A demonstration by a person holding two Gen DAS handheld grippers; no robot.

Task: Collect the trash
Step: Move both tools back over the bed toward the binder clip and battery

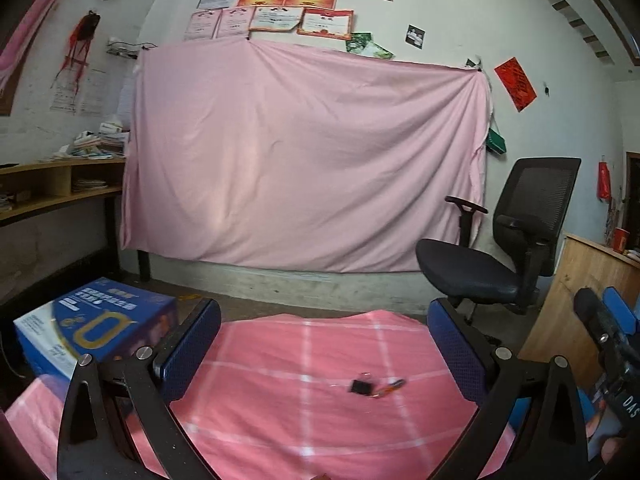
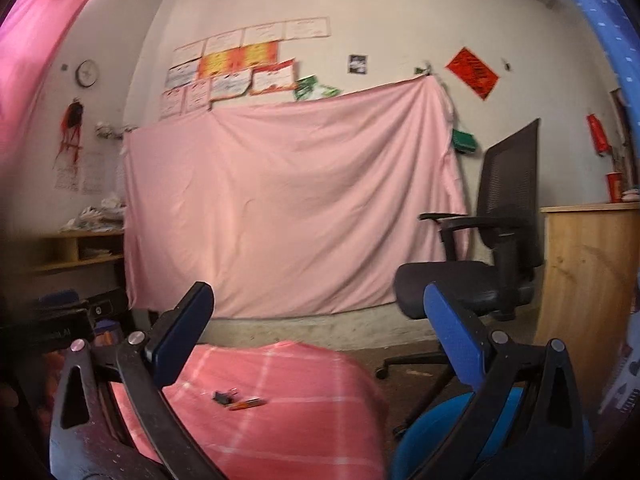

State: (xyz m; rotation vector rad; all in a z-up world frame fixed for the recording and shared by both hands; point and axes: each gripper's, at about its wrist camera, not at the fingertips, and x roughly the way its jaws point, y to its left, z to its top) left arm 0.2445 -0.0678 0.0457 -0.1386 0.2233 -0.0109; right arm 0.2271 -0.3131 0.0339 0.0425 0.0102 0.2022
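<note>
A black binder clip [image 1: 362,386] and a small orange pen-like item [image 1: 390,387] lie together on the pink checked tablecloth [image 1: 280,400]. They also show in the right wrist view, the clip [image 2: 222,397] beside the orange item [image 2: 248,403]. My left gripper [image 1: 324,344] is open and empty, held above the cloth short of the clip. My right gripper [image 2: 318,332] is open and empty, above the table's right end, with the items below and to the left. The right gripper's black body [image 1: 608,332] shows at the far right of the left wrist view.
A blue carton [image 1: 96,324] stands on the table's left. A black office chair [image 1: 504,240] stands at the right before a pink sheet [image 1: 304,152] on the wall. A wooden cabinet [image 2: 588,280] is far right, a blue bin [image 2: 448,436] below it, shelves [image 1: 56,188] at left.
</note>
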